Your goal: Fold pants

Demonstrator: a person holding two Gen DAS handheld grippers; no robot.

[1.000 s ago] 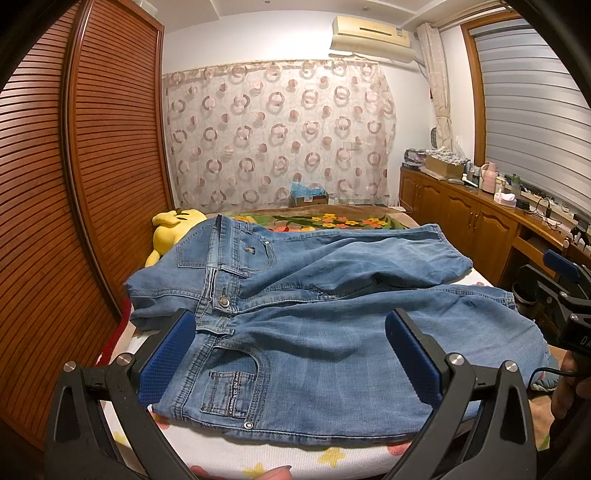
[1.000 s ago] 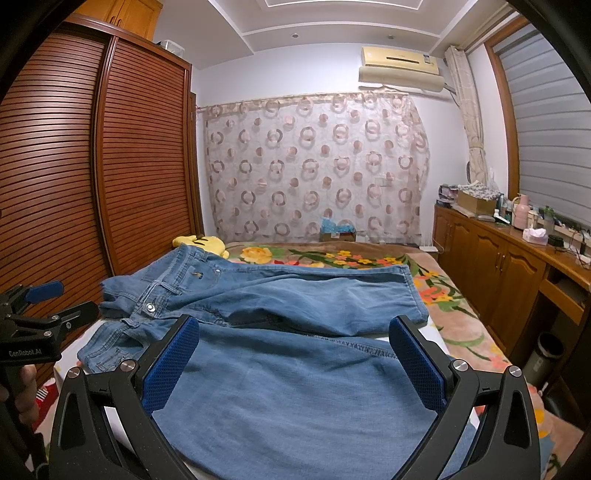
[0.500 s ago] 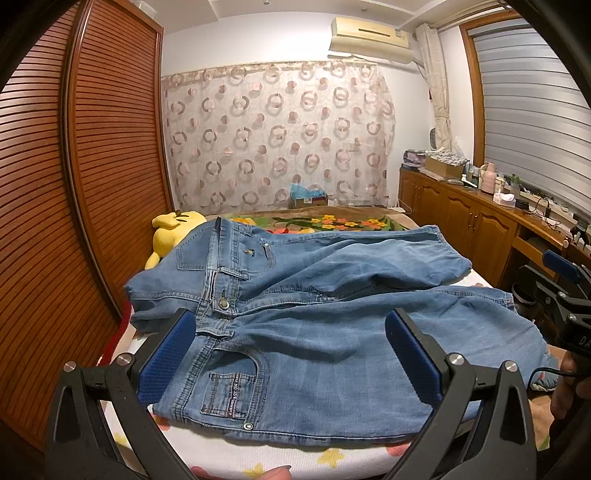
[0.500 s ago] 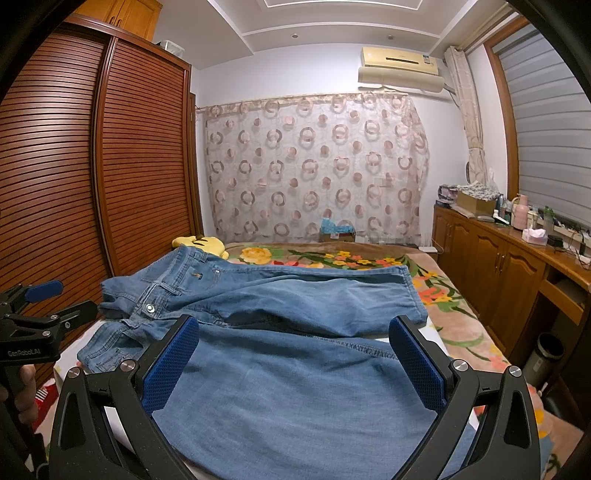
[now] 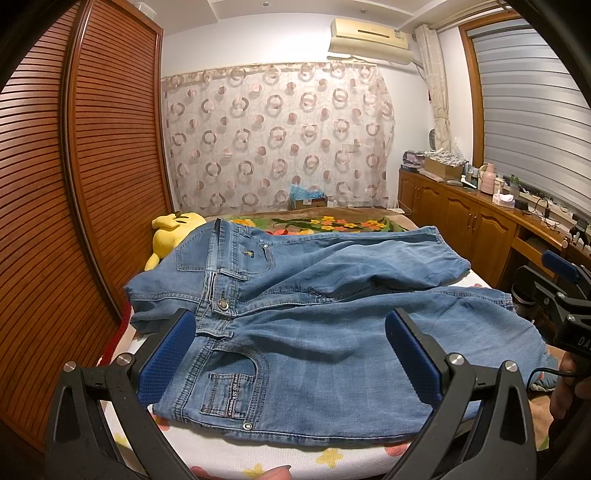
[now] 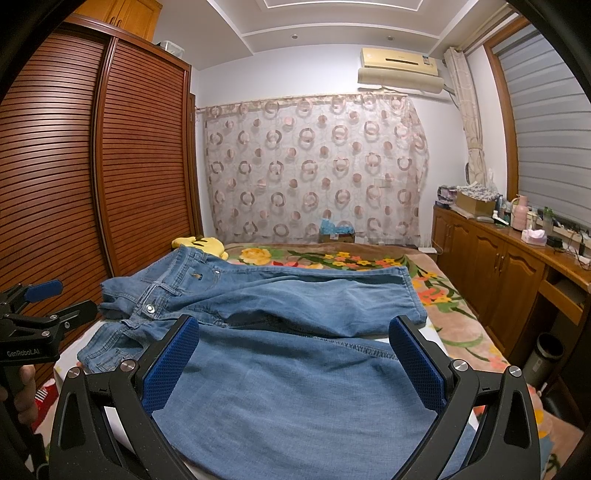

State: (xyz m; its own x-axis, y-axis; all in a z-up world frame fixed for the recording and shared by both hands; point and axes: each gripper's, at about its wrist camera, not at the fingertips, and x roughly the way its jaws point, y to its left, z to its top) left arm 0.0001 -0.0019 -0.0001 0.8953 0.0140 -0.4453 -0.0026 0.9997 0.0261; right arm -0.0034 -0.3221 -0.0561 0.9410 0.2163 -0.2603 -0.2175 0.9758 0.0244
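While the jeans [image 5: 332, 325] lie flat, both grippers' fingers [image 5: 168, 354] [image 6: 415, 363] spread wide, holding nothing.

Yellow plush toy [image 5: 173, 232] at bed's far left; patterned curtain [image 5: 273, 136] behind; air conditioner [image 5: 369, 35] above.

Your bedroom backdrop, lit evenly from the ceiling

To your left runs a slatted wooden wardrobe [image 6: 92, 177]; ahead hangs a circle-patterned curtain [image 6: 314, 166] under a wall air conditioner [image 6: 400, 70]. On your right, a grey window blind [image 6: 546, 122] sits above a cluttered wooden cabinet counter [image 6: 495, 258]. A floral blanket [image 6: 332, 260] covers the bed's far edge.
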